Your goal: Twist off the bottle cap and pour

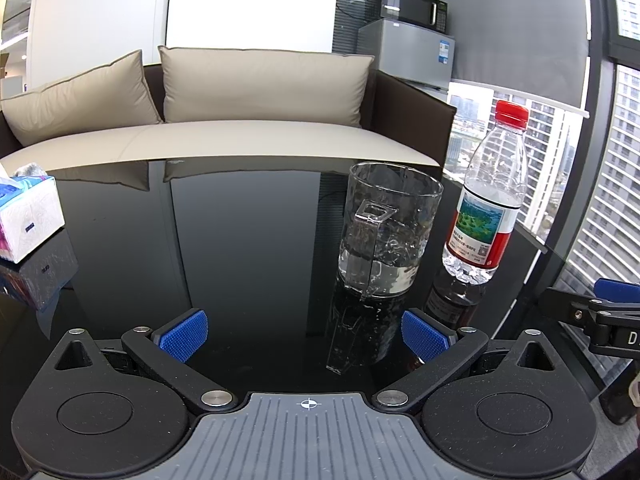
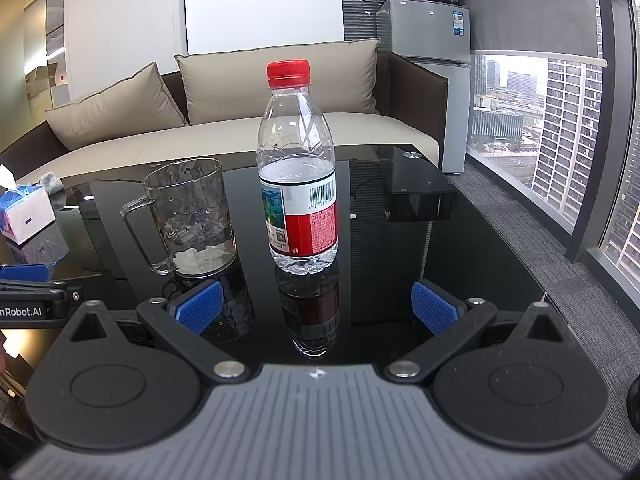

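- Daylight floods in from the window (image 2: pixel 560 152) on my right; both views look bright and sharp.
- The glossy black table (image 1: pixel 248 240) mirrors everything.
- Fisheye bends the edges.

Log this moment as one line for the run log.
stage: pre-grasp | left claw: open, empty | right claw: open, facing bottle | cap: on | mug: upright, left of bottle

My glossy black glass table (image 2: pixel 400 264) mirrors everything. The clear plastic bottle (image 2: pixel 296 152) has a ribbed red plastic cap (image 2: pixel 288 73) and shiny paper-look label; the clear glass mug (image 2: pixel 192 216) looks smooth. My blue pads (image 2: pixel 434 312) are rough-textured.
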The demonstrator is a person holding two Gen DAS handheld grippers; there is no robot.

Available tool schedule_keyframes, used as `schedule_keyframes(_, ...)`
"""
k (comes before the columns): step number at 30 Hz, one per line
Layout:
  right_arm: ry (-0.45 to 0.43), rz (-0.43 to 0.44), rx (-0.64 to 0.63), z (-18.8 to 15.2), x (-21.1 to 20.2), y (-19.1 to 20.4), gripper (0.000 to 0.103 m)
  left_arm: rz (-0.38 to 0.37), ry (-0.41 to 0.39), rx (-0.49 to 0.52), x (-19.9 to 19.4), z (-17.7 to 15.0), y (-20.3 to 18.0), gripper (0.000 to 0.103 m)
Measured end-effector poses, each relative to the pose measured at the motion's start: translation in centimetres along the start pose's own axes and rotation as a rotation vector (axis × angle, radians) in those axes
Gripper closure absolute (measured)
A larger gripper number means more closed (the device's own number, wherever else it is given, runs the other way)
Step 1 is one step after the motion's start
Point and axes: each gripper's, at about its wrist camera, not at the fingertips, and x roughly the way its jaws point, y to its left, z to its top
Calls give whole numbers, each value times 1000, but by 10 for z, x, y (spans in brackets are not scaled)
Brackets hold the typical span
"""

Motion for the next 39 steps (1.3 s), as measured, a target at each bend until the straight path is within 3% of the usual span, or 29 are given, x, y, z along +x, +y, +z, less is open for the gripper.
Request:
schedule_keyframes(16,-4,7,17,5,6,-7,0,-26,0,32,1,-3,-7,1)
schedule_keyframes(24,-4,7,-58,16,27,-4,0,-49,4,54,3,-6,-14,1)
schedule_keyframes(29,10,81,-6,25,40,-17,0,-57,7,63,4,-7,-17,1)
schedule_keyframes(39,-3,78,-11,35,55,-32,0,-88,7,81,5,-7,-23,1)
